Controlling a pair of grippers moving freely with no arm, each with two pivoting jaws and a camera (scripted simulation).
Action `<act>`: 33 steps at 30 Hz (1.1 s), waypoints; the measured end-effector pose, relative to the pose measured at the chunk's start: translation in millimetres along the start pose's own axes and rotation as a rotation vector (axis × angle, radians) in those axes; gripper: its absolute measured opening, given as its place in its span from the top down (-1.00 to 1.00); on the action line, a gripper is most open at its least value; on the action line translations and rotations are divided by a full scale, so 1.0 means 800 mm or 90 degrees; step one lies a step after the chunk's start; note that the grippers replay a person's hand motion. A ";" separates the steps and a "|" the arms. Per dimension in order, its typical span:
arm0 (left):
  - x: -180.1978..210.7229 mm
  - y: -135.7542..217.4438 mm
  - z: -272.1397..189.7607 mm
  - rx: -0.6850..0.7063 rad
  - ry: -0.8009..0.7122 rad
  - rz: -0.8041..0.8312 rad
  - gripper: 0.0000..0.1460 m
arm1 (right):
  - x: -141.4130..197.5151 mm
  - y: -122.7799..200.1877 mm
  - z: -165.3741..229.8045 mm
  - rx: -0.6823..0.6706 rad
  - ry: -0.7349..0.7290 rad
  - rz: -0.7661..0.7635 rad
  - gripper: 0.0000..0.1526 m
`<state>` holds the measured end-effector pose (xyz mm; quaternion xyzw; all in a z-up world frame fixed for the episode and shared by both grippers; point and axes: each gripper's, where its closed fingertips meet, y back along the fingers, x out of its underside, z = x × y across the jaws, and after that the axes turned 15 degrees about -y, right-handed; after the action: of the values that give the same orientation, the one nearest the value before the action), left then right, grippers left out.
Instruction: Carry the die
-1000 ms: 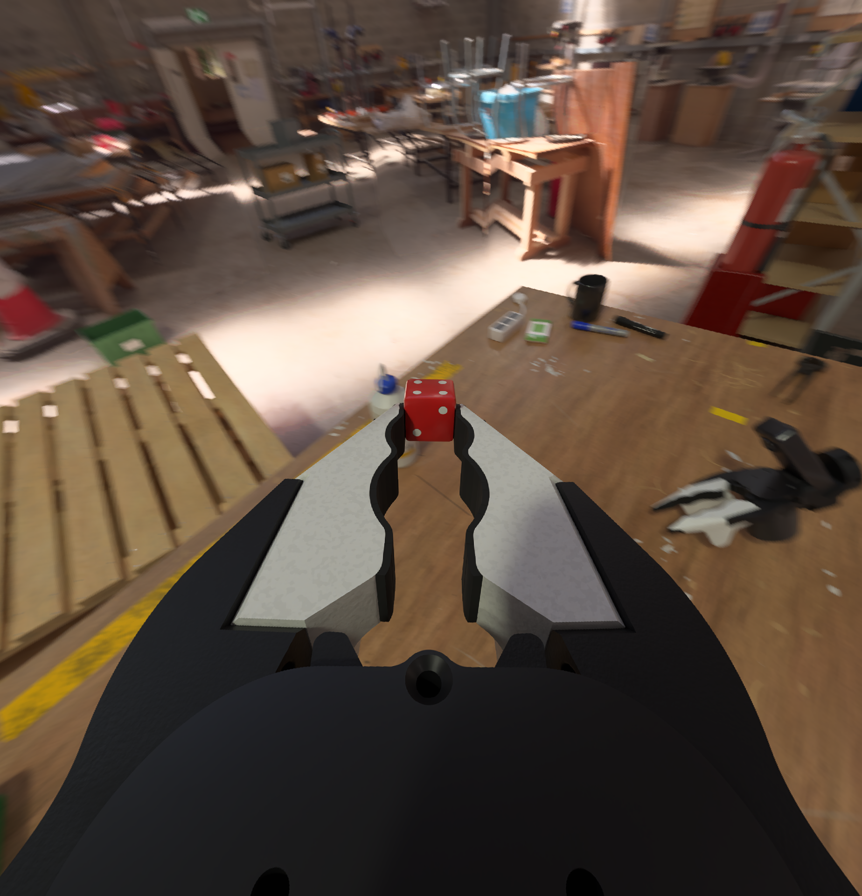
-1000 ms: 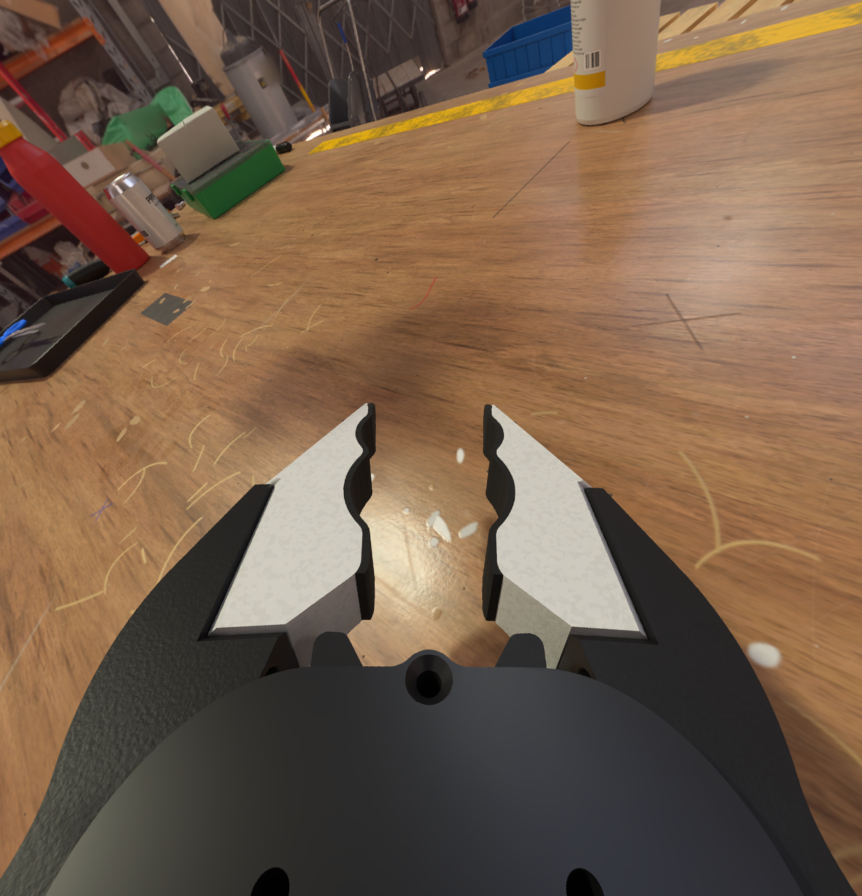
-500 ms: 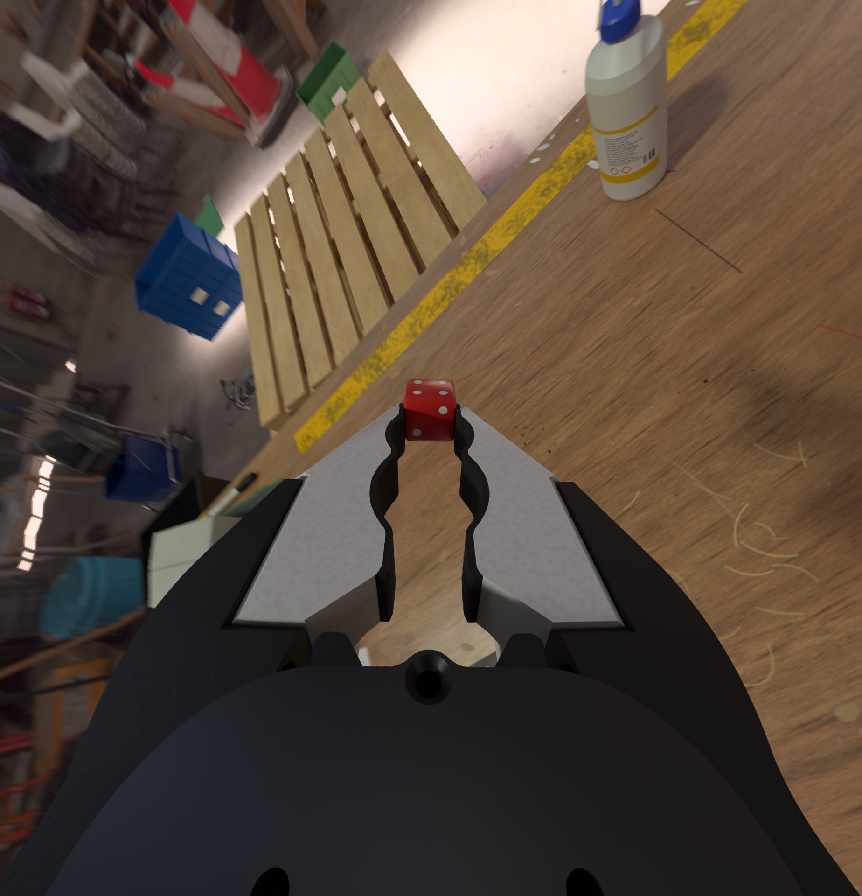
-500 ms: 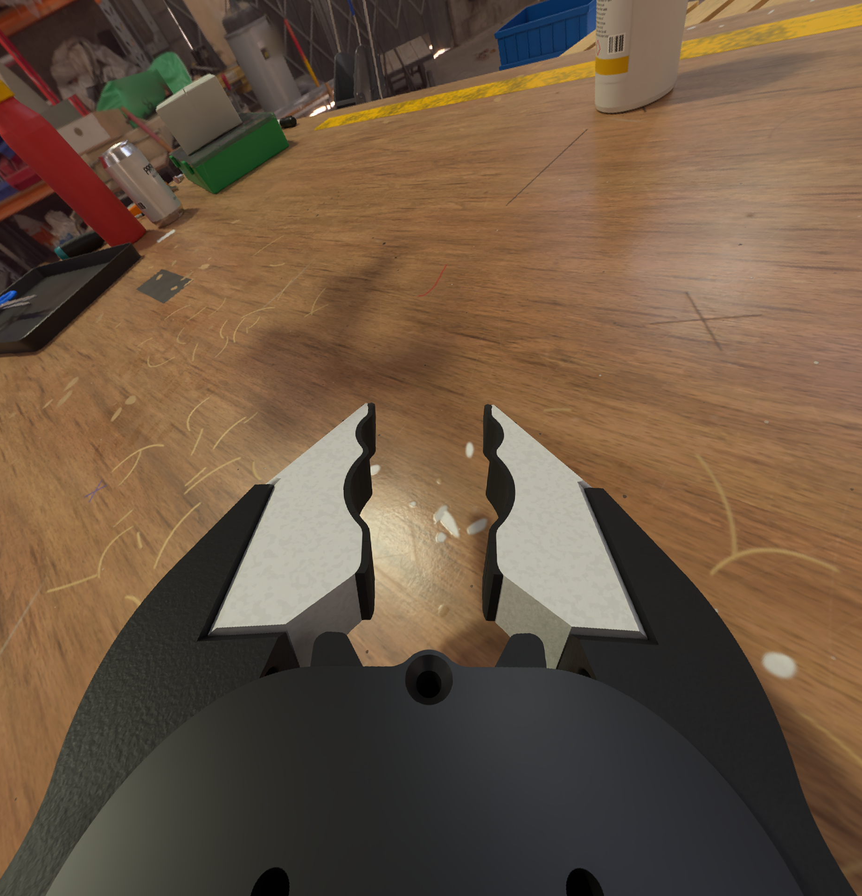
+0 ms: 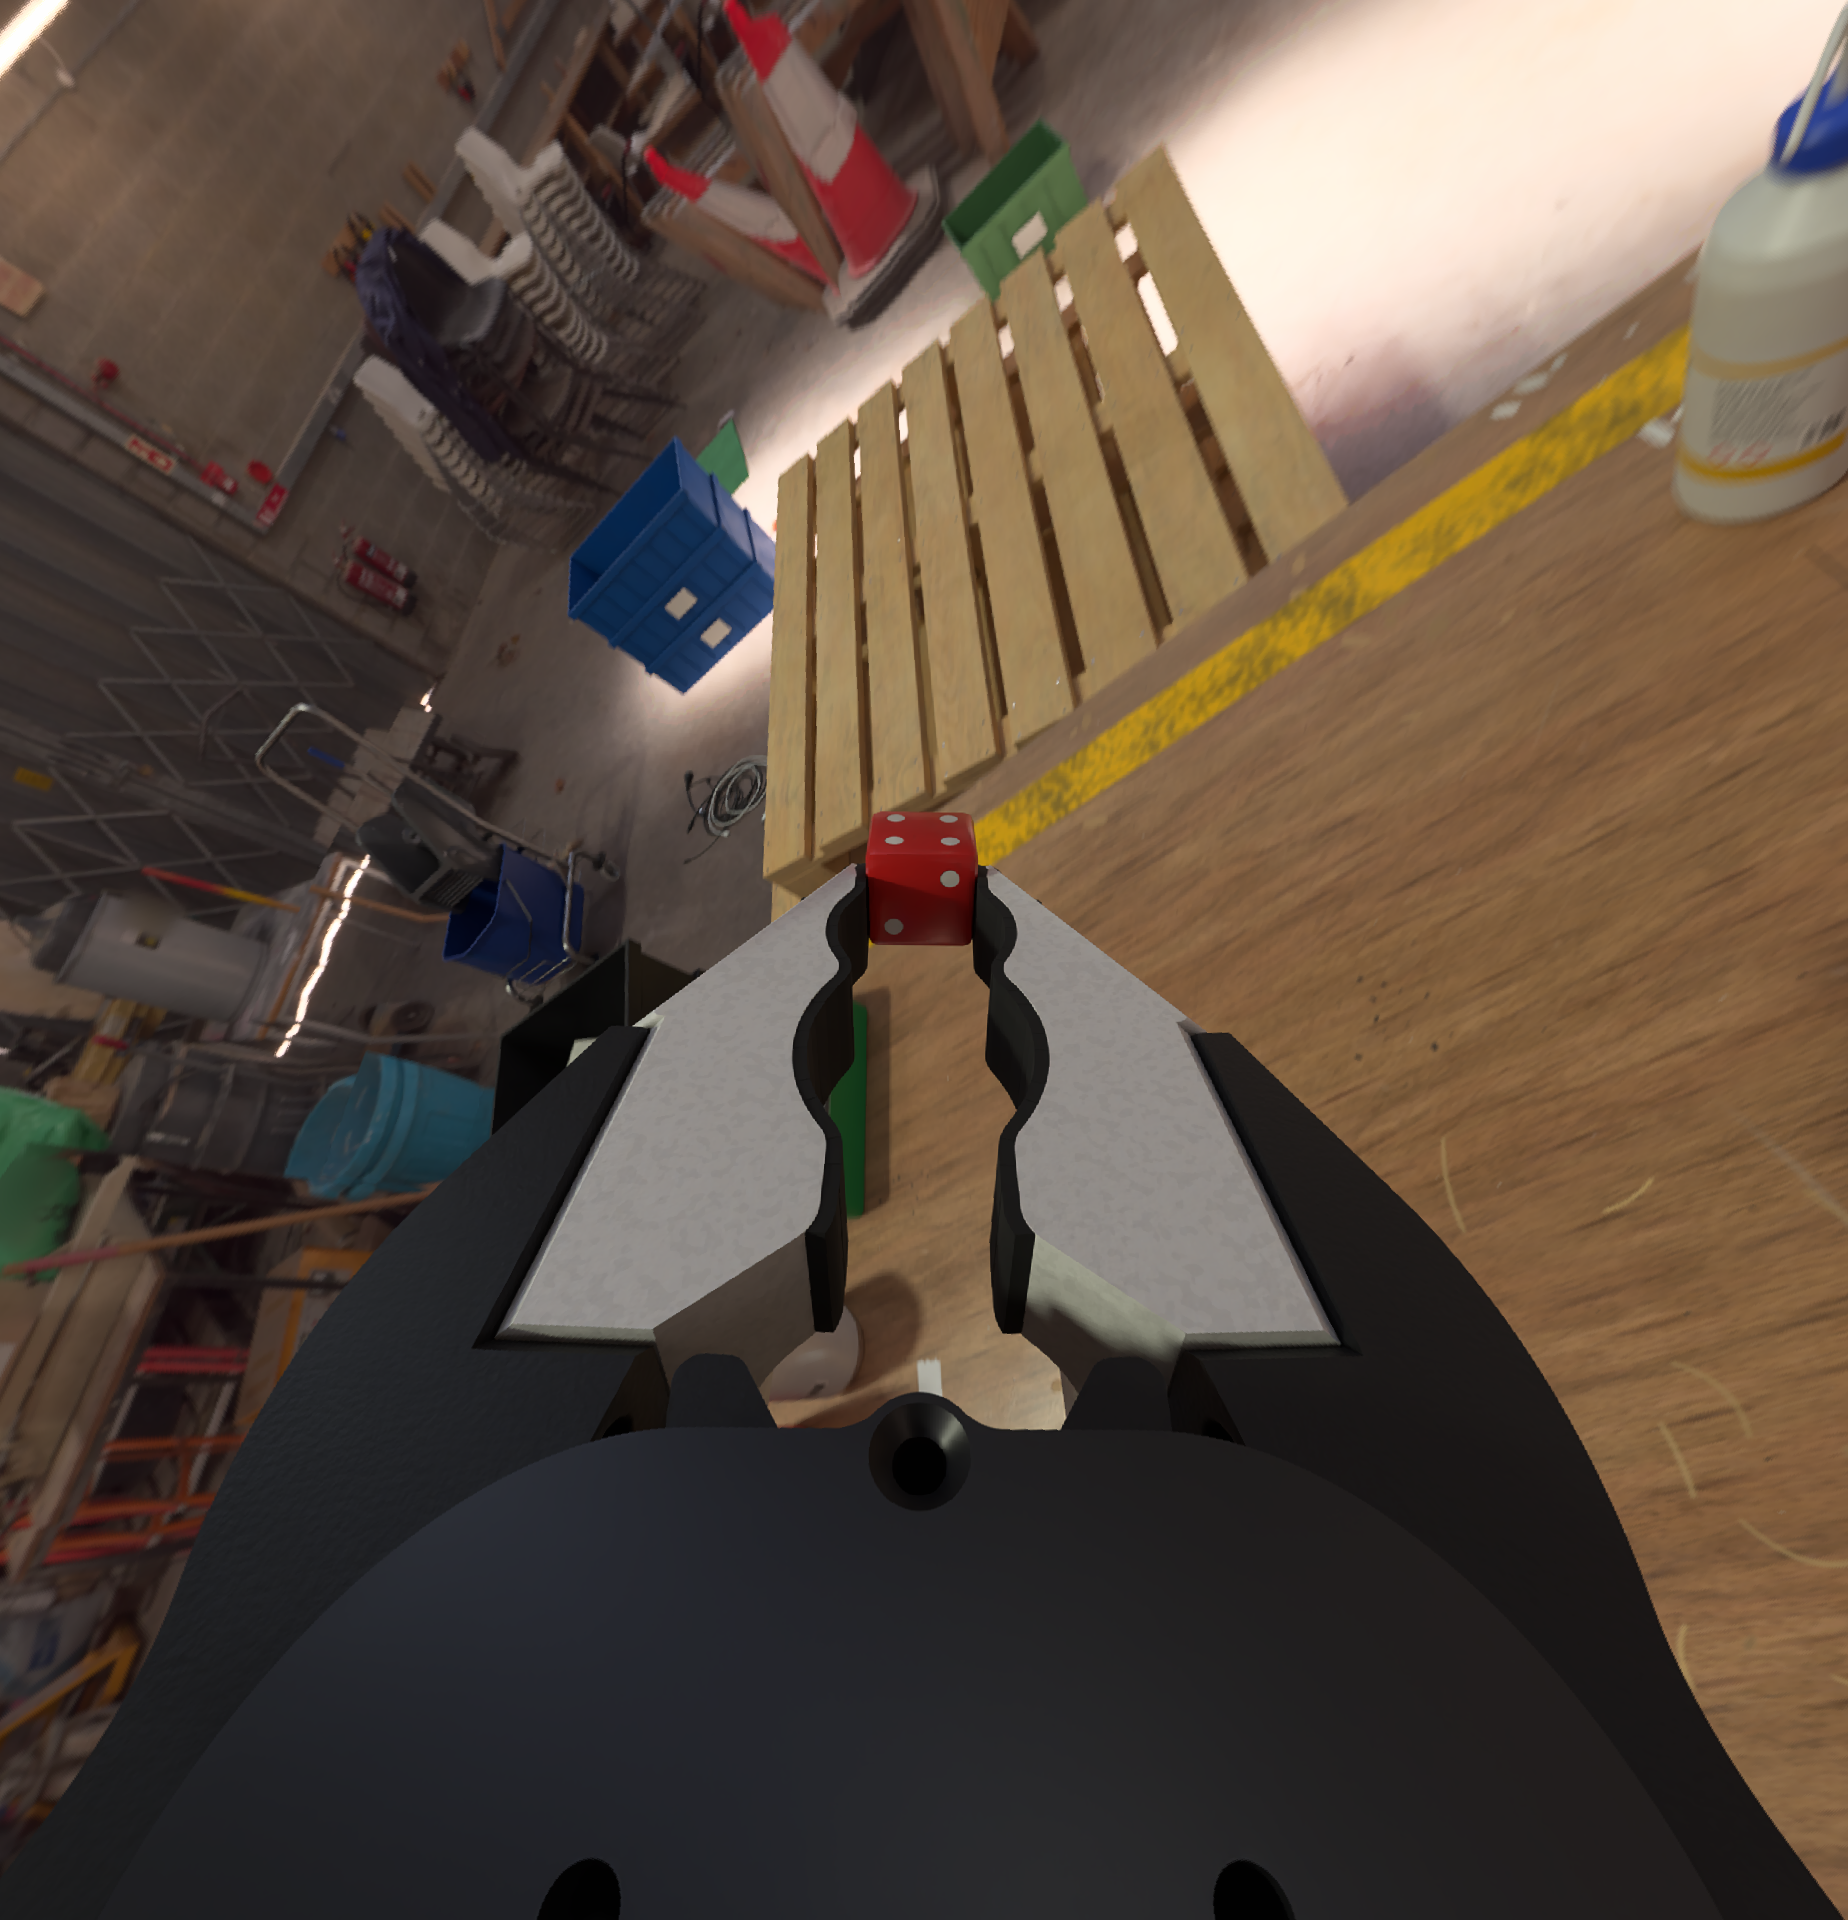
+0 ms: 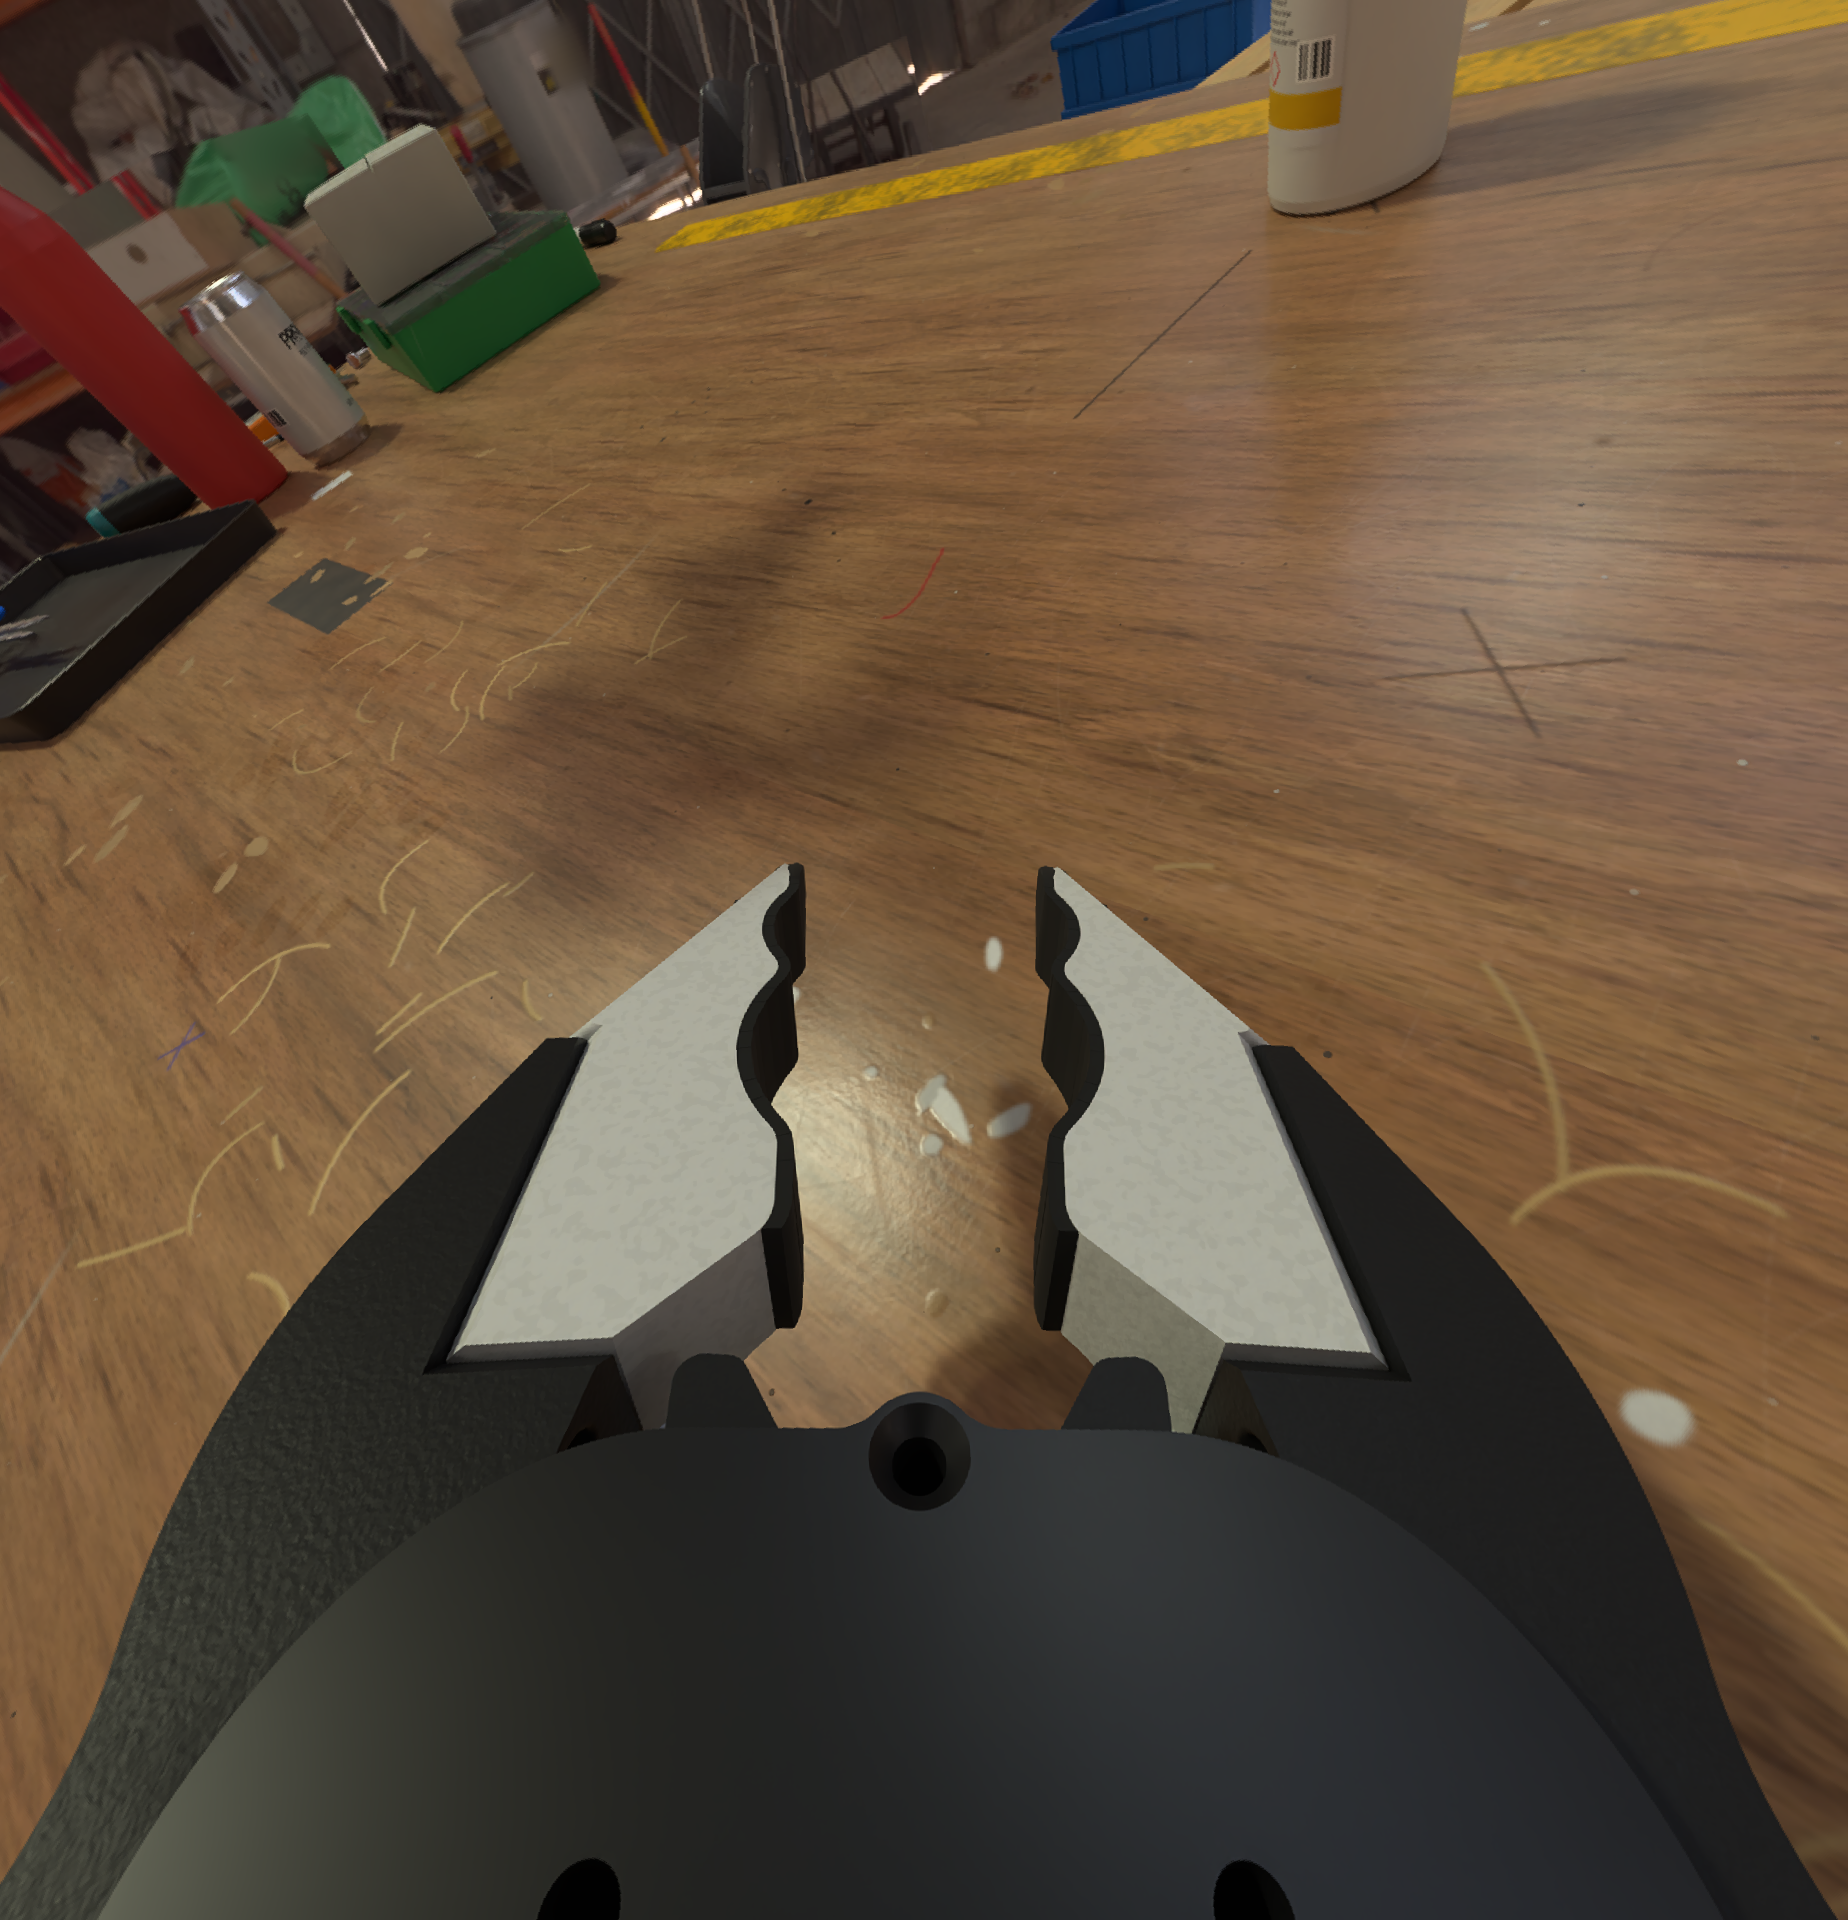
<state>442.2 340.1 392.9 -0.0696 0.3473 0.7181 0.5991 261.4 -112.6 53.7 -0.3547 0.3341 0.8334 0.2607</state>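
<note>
Left gripper [image 5: 921, 902] has its jaws clamped on the red die [image 5: 920, 879], held at the fingertips above the wooden worktop [image 5: 1522, 1039]. Right gripper [image 6: 920, 883] hovers low, jaws apart and empty.

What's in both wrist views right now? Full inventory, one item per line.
die: 1, red with white pips, pinched at the left claw's tips
glue bottle: 1, white with blue cap, by the yellow stripe on the table
table: 1, brown wood, under both claws
green box: 1, table's far left edge
can: 1, silver, beside the green box
tray: 1, black, left edge
pallet: 1, pale wood, on the floor
blue crate: 1, beside the pallet
left claw: 1, black and grey, shut on die
right claw: 1, open, empty
</note>
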 end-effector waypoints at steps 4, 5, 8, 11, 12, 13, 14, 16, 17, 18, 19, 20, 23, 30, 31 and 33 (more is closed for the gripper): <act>-0.064 0.034 0.039 0.000 0.014 -0.063 0.74 | 0.001 -0.001 0.003 -0.001 0.007 0.003 0.42; -0.083 0.046 0.047 -0.003 0.016 -0.085 0.74 | 0.002 -0.001 0.003 -0.001 0.008 0.003 0.42; -0.136 0.083 0.052 0.013 0.015 -0.157 0.74 | 0.000 0.001 0.001 0.000 0.004 0.000 0.42; -0.151 0.093 0.028 0.052 -0.026 -0.157 0.74 | -0.001 0.003 -0.002 0.000 0.000 -0.001 0.42; -0.145 0.089 0.016 0.066 -0.040 -0.137 0.74 | -0.001 0.003 -0.002 0.000 -0.001 -0.002 0.42; -0.132 0.082 0.005 0.085 -0.050 -0.112 0.74 | 0.000 0.004 -0.002 -0.001 -0.002 -0.002 0.42; -0.116 0.074 -0.007 0.105 -0.055 -0.085 0.74 | 0.000 0.004 -0.002 -0.002 -0.002 -0.001 0.42; -0.076 0.053 -0.028 0.144 -0.050 -0.028 0.74 | 0.001 0.004 -0.001 -0.003 0.000 0.001 0.42; -0.056 0.043 -0.037 0.158 -0.047 -0.002 0.74 | 0.002 0.004 0.000 -0.003 0.002 0.001 0.42; -0.036 0.033 -0.044 0.164 -0.044 0.022 0.74 | 0.002 0.004 0.001 -0.003 0.003 0.001 0.42; -0.016 0.024 -0.049 0.164 -0.042 0.044 0.74 | 0.002 0.003 0.002 -0.004 0.004 0.002 0.42; 0.003 0.017 -0.052 0.160 -0.045 0.065 0.74 | 0.002 0.003 0.002 -0.004 0.004 0.003 0.42; 0.052 0.003 -0.044 0.120 -0.046 0.120 0.74 | 0.003 0.001 0.004 -0.004 0.007 0.006 0.42; 0.112 0.020 0.035 -0.004 0.022 0.181 0.74 | 0.003 0.000 0.003 -0.002 0.005 0.007 0.42; 0.117 0.025 0.050 -0.032 0.017 0.193 0.74 | 0.003 0.000 0.002 -0.001 0.005 0.006 0.42; 0.122 0.037 0.077 -0.091 -0.009 0.222 0.74 | 0.003 0.001 0.002 0.001 0.005 0.005 0.42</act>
<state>408.6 454.1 401.1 -0.0460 0.2982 0.8342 0.4616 259.1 -111.5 53.0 -0.3568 0.3372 0.8327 0.2561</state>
